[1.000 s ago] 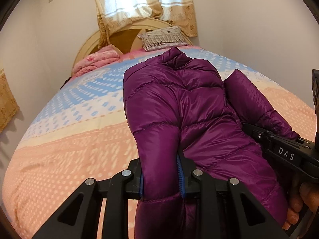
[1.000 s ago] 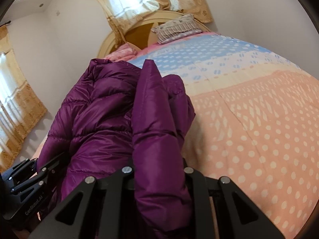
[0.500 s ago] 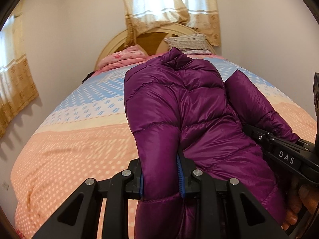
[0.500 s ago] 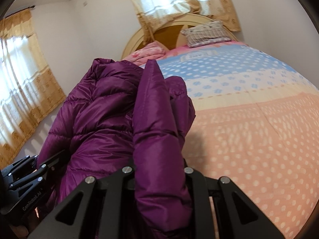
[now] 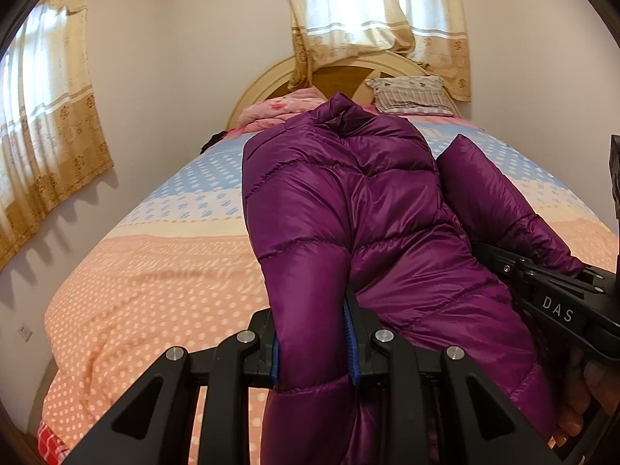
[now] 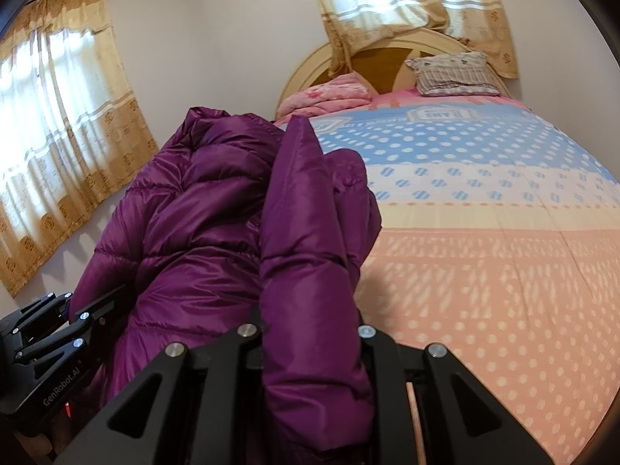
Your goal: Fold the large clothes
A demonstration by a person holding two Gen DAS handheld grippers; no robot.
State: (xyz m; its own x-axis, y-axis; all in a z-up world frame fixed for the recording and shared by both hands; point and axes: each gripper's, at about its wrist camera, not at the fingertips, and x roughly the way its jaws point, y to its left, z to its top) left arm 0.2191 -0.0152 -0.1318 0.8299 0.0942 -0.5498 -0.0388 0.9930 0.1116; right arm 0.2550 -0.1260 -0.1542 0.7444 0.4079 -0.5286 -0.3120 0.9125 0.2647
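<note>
A purple quilted down jacket [image 5: 348, 213] hangs between both grippers above the bed, collar pointing toward the headboard. My left gripper [image 5: 313, 343] is shut on a padded fold of the jacket near its hem; the blue pads [image 5: 350, 343] press the fabric. My right gripper [image 6: 310, 343] is shut on another thick fold of the jacket [image 6: 201, 209]. The right gripper also shows at the right edge of the left wrist view [image 5: 550, 302], and the left gripper shows at the lower left of the right wrist view [image 6: 42, 348].
The bed [image 5: 155, 271] has a peach, cream and blue dotted cover [image 6: 503, 252]. A pink folded quilt [image 5: 279, 110] and a grey pillow [image 5: 410, 95] lie by the arched headboard [image 6: 387, 58]. Curtained windows stand on the left wall and behind the headboard.
Both grippers have risen and tilted up with the jacket, so more of the walls, curtains and headboard shows. The grip on the jacket is unchanged.
</note>
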